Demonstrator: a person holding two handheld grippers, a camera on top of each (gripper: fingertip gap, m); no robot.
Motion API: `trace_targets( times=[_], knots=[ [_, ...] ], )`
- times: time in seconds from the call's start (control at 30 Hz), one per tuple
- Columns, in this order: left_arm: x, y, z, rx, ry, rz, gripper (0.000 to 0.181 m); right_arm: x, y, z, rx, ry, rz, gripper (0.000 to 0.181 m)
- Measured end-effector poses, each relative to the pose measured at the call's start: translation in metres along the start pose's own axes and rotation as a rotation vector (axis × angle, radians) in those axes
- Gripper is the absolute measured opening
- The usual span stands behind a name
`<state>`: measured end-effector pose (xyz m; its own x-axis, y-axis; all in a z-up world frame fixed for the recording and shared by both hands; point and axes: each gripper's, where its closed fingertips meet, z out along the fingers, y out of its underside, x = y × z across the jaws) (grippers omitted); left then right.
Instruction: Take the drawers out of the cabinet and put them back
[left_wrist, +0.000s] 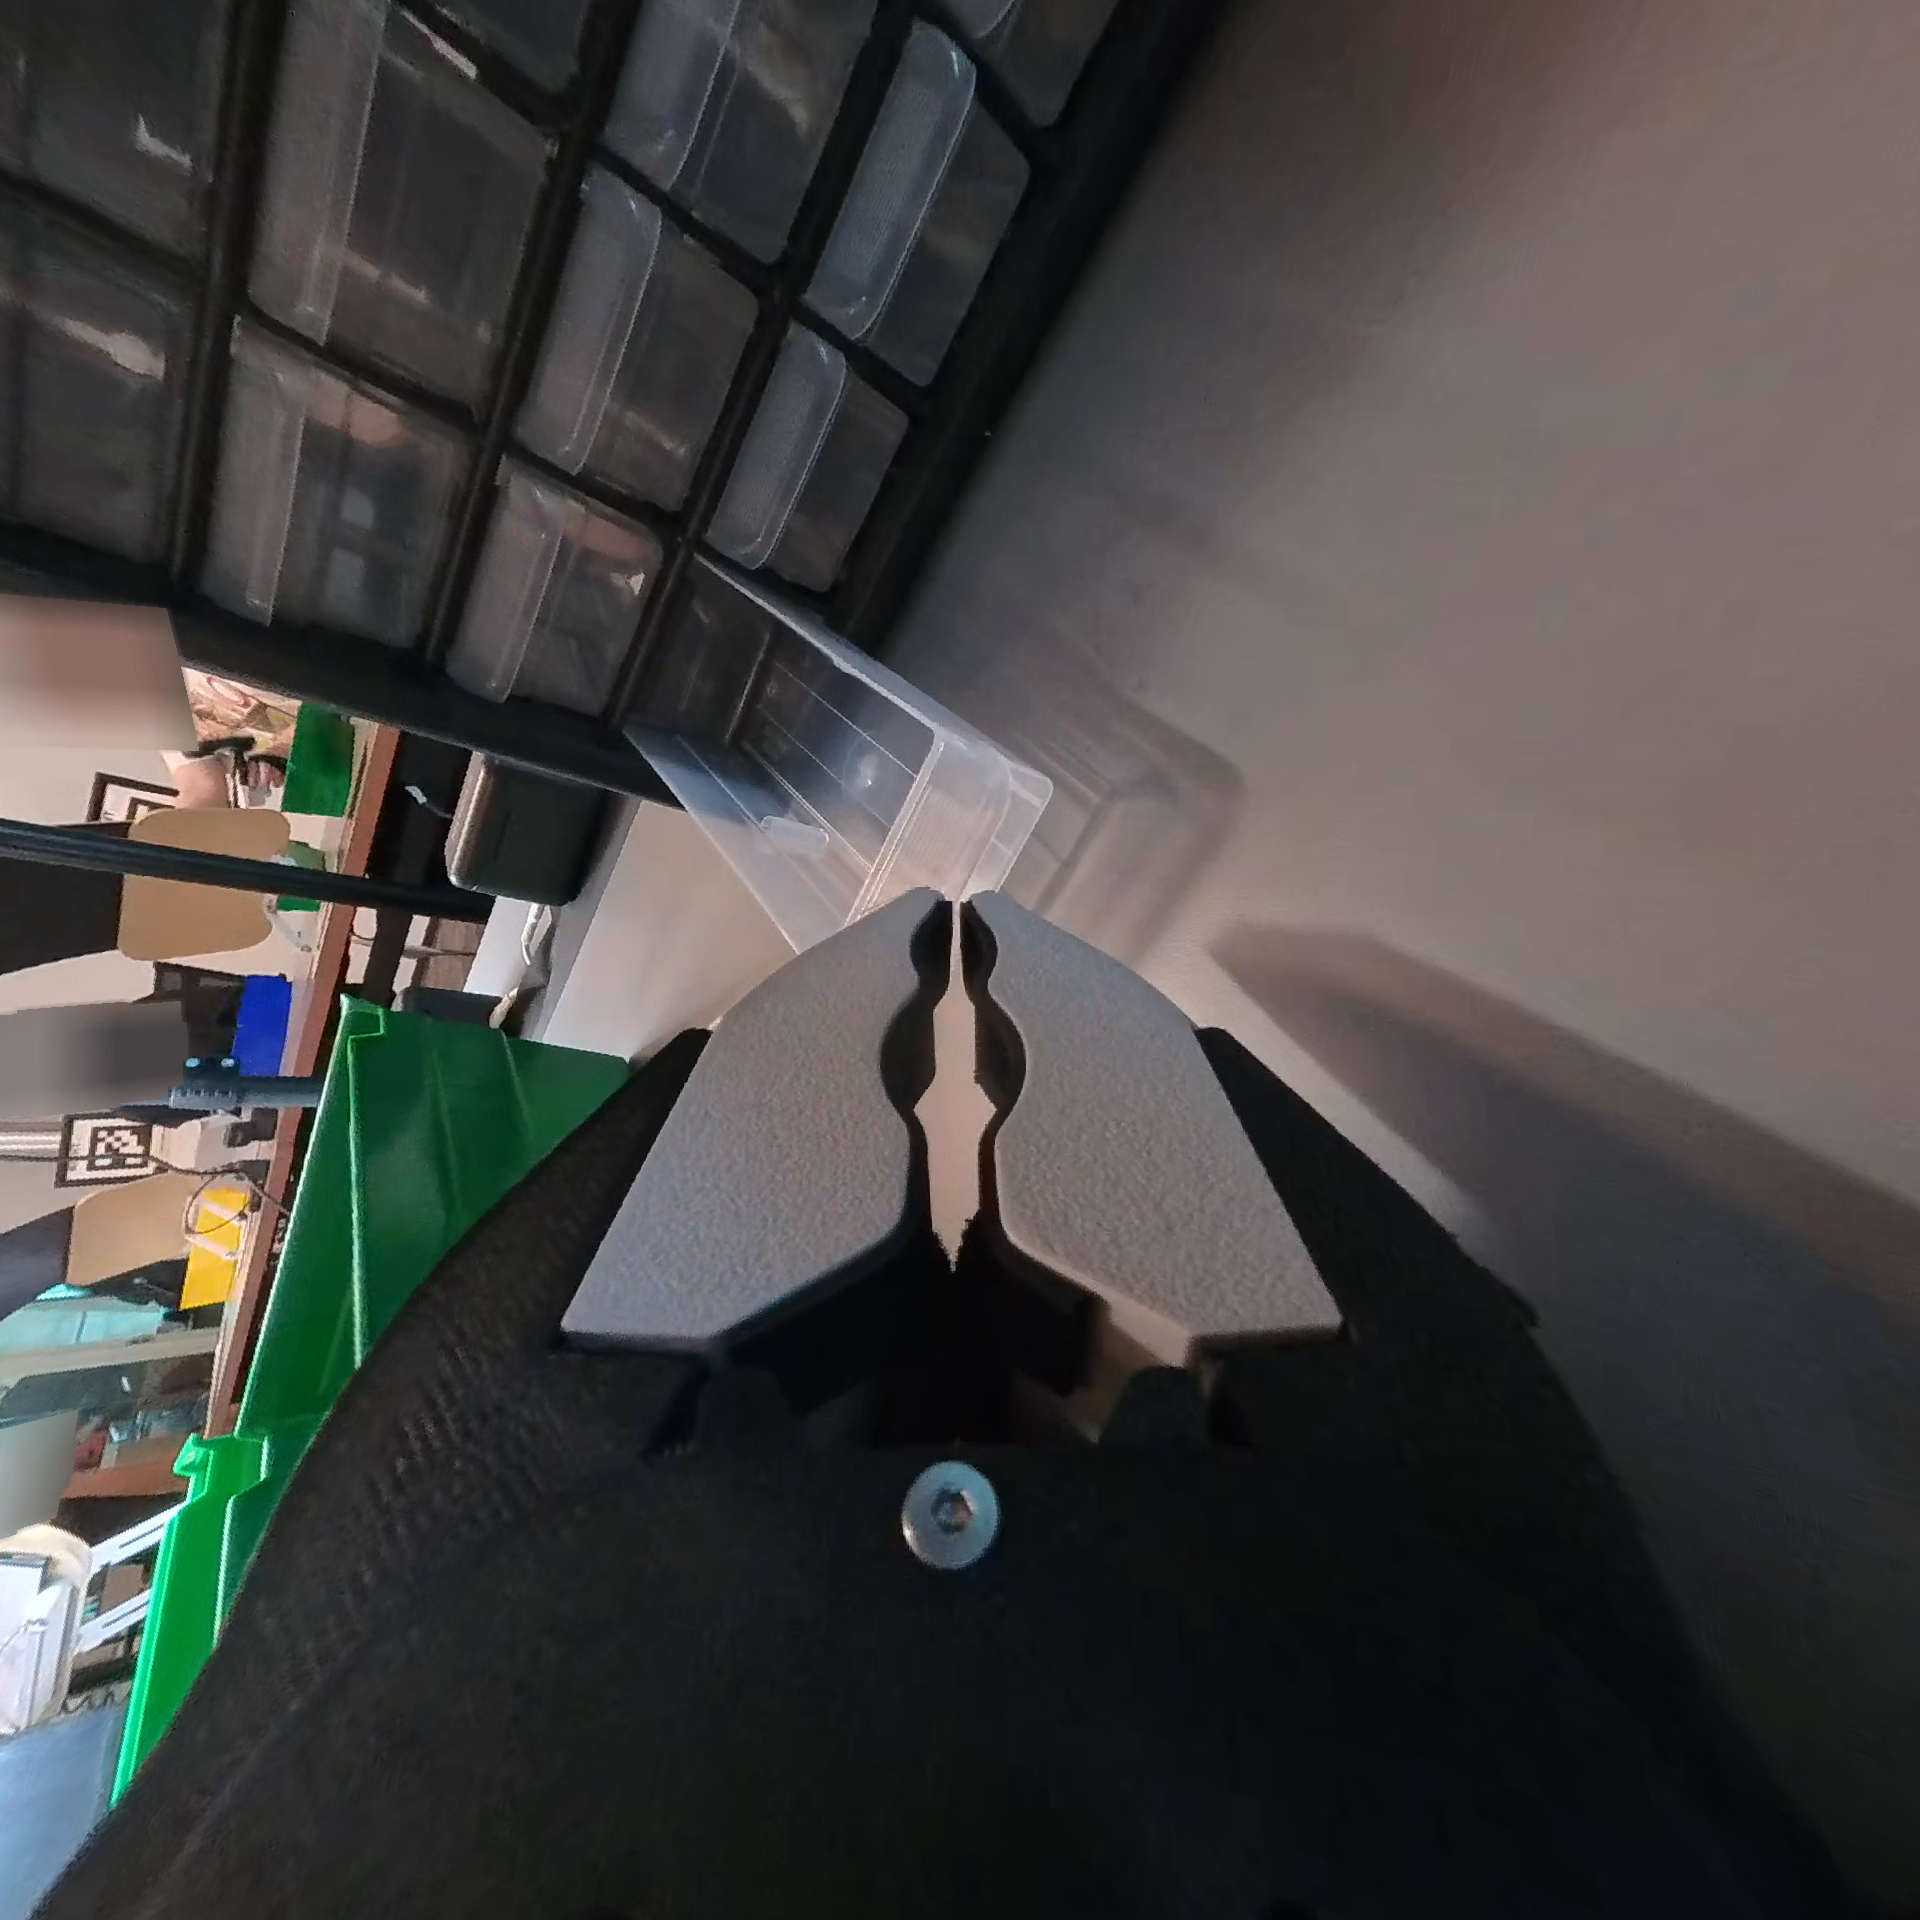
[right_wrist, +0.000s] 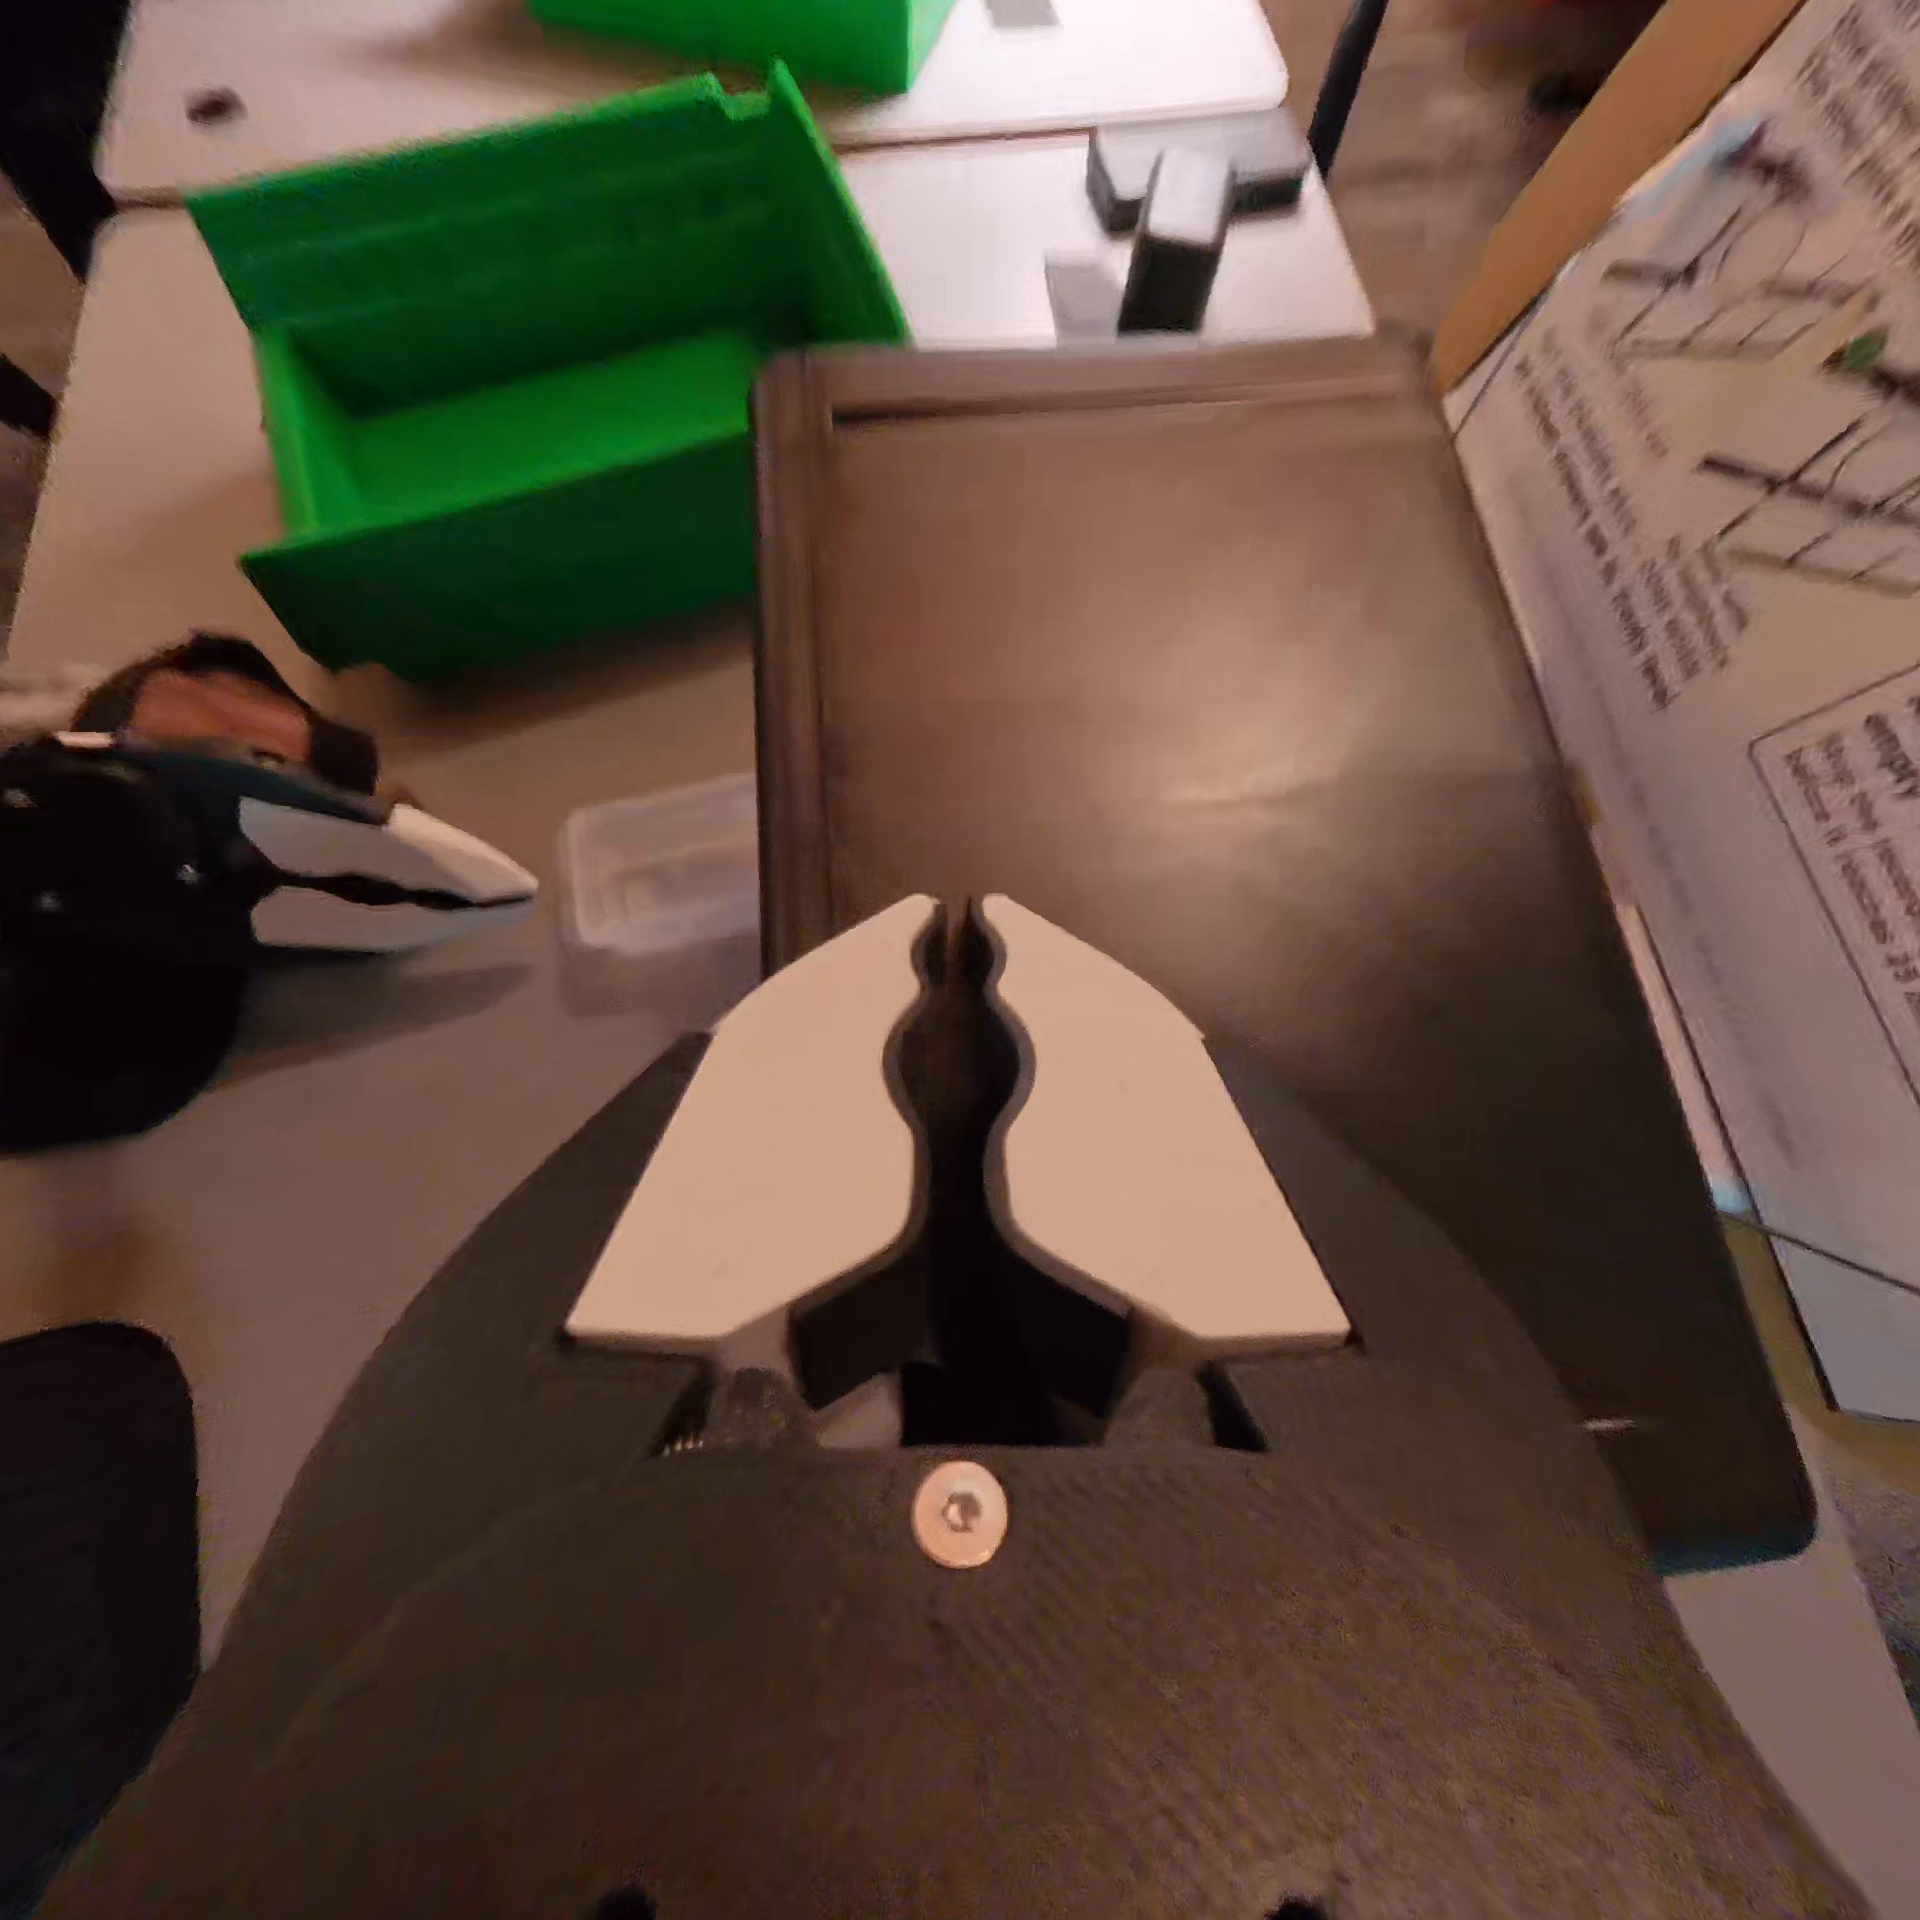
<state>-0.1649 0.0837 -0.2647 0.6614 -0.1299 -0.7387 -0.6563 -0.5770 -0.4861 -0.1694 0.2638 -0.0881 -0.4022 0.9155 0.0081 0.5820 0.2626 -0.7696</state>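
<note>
Left claw (left_wrist: 958, 906), pressed together at the front lip of the half-withdrawn clear drawer (left_wrist: 883, 774), lies along its long axis, which runs into the cabinet (left_wrist: 436, 343); right claw (right_wrist: 958, 909), closed and empty, hovers over the cabinet top.

A pale grey tabletop (right_wrist: 436, 1091) was lit warmly from above; beyond it, far left, a cluttered brown-edged workbench (left_wrist: 312, 997) was seen.

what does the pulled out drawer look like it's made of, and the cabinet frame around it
Drawer: clear, glossy plastic, apparently; the table shows through its walls. Cabinet: probably black moulded plastic, with thin dividers and a dull sheen on its top.
</note>
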Motion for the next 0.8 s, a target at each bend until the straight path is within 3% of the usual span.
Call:
trace_targets(
  times=[0.5, 0.67, 0.8],
  knots=[
    [-0.013, -0.012, 0.013, 0.051, -0.011, -0.028, 0.000, 0.002, 0.002, 0.001, -0.050, 0.048, 0.043, 0.002],
    [0.013, -0.017, 0.005, 0.046, 0.102, 0.002, 0.000, 0.002, 0.002, 0.001, -0.037, 0.041, 0.061, 0.002],
    [0.019, 0.000, 0.012, -0.031, 0.107, 0.088, 0.000, 0.002, 0.002, 0.001, -0.025, 0.042, 0.063, 0.002]
  ],
)
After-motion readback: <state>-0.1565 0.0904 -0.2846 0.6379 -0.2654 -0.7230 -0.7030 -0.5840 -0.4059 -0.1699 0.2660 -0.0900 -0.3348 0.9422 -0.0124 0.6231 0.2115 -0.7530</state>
